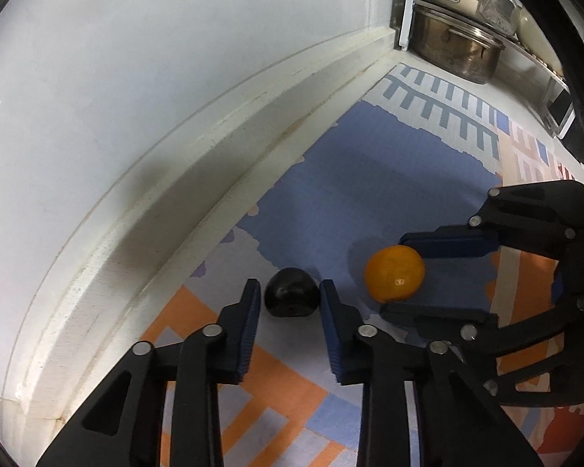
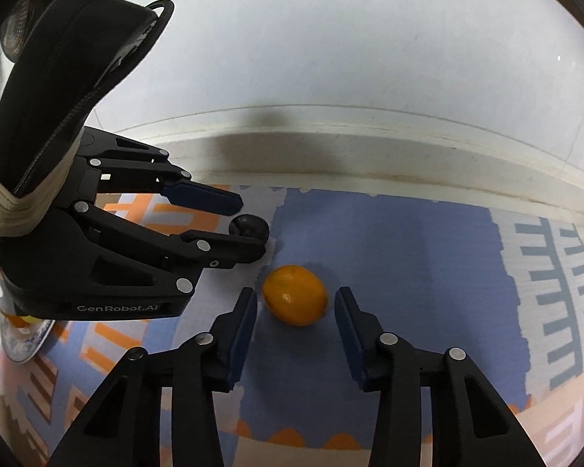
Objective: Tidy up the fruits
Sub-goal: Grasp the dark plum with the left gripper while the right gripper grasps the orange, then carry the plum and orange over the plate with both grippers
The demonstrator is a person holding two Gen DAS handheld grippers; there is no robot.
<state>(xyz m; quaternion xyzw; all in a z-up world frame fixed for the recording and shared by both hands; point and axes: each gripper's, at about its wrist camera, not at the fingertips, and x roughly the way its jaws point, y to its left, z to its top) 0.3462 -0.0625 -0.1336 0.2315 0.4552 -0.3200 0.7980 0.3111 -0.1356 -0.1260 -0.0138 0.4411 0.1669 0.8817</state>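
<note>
A dark plum (image 1: 291, 292) lies on the patterned mat near the wall base. My left gripper (image 1: 290, 296) is open, its two fingertips either side of the plum, not closed on it. An orange (image 2: 295, 300) lies on the blue patch of the mat. My right gripper (image 2: 296, 303) is open with the orange between its fingertips, a gap on each side. In the left wrist view the orange (image 1: 394, 273) sits between the right gripper's blue pads. In the right wrist view the plum (image 2: 249, 227) shows between the left gripper's fingers (image 2: 202, 194).
A white wall and baseboard (image 1: 198, 179) run along the mat's far edge. A metal pot (image 1: 455, 48) and shelf items stand at the far right end. A blue-and-white plate (image 2: 25, 340) with fruit lies at the left edge of the right wrist view.
</note>
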